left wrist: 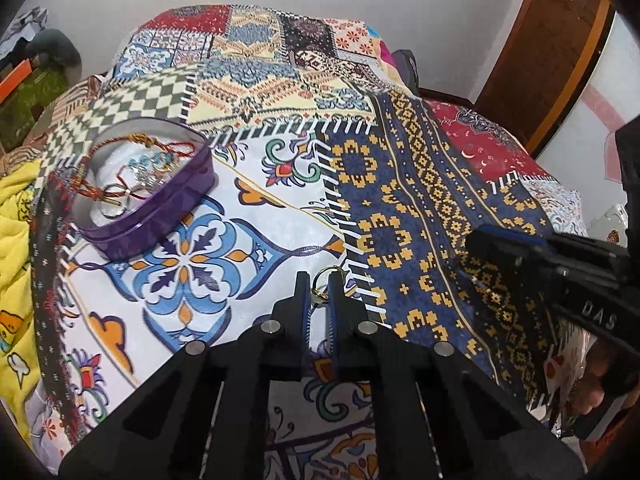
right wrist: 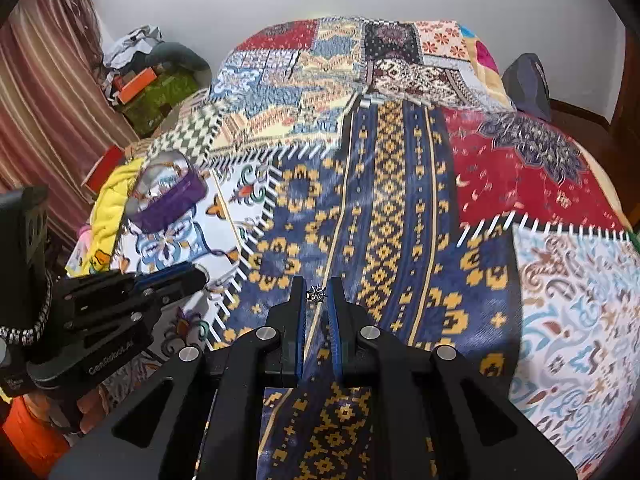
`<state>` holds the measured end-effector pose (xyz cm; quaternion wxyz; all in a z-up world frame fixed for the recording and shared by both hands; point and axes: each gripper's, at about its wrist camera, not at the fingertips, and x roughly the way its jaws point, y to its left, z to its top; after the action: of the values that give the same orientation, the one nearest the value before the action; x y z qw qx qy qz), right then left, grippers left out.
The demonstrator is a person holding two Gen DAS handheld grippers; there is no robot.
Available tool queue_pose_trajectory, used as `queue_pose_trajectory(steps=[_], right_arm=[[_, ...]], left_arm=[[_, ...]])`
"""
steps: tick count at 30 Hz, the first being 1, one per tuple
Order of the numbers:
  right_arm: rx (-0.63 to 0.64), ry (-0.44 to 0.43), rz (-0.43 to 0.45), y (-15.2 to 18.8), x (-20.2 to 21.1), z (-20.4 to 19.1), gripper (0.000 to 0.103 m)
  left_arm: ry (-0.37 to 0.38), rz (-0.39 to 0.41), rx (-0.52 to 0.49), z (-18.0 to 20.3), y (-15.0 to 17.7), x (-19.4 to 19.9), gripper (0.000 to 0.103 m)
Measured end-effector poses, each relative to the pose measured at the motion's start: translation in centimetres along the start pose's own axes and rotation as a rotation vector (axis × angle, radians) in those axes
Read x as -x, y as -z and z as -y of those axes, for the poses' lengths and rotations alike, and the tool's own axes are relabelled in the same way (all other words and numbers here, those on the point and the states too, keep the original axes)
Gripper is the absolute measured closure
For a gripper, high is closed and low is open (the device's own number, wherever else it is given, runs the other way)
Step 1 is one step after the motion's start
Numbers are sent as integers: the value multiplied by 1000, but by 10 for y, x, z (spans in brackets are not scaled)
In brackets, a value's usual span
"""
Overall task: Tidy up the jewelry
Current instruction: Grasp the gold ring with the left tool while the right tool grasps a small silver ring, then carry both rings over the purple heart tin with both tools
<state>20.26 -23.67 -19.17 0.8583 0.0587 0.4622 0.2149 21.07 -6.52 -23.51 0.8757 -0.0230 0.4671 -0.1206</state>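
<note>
The left gripper (left wrist: 319,285) is pinched on a small gold ring (left wrist: 325,282) — just above the patchwork bedspread (left wrist: 420,184). The right gripper (right wrist: 318,291) is clamped on a tiny silver ornament (right wrist: 316,294), and the purple tin (left wrist: 160,204) of jewelry sits far left.

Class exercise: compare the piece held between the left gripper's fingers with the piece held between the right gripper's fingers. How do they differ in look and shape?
The gold ring is a smooth open hoop; the silver piece is a spiky, star-like cluster. The gold ring looks larger in its gripper's view than the silver piece does in its own. Shared: each is pinched at the fingertips, the ring by the left gripper, the silver piece by the right gripper, above the patchwork bedspread.
</note>
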Motion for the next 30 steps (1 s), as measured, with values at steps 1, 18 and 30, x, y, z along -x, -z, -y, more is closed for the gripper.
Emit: queue_pose_trajectory(steps=[1, 18, 30], right_arm=[[0, -1, 5, -2, 2, 0, 94], [71, -30, 122, -38, 28, -37, 94], [134, -117, 152, -60, 18, -83, 94]], left_arm=[[3, 6, 3, 0, 0, 4, 96], [-37, 158, 52, -28, -19, 64, 96], [-86, 239, 100, -61, -25, 92, 96]])
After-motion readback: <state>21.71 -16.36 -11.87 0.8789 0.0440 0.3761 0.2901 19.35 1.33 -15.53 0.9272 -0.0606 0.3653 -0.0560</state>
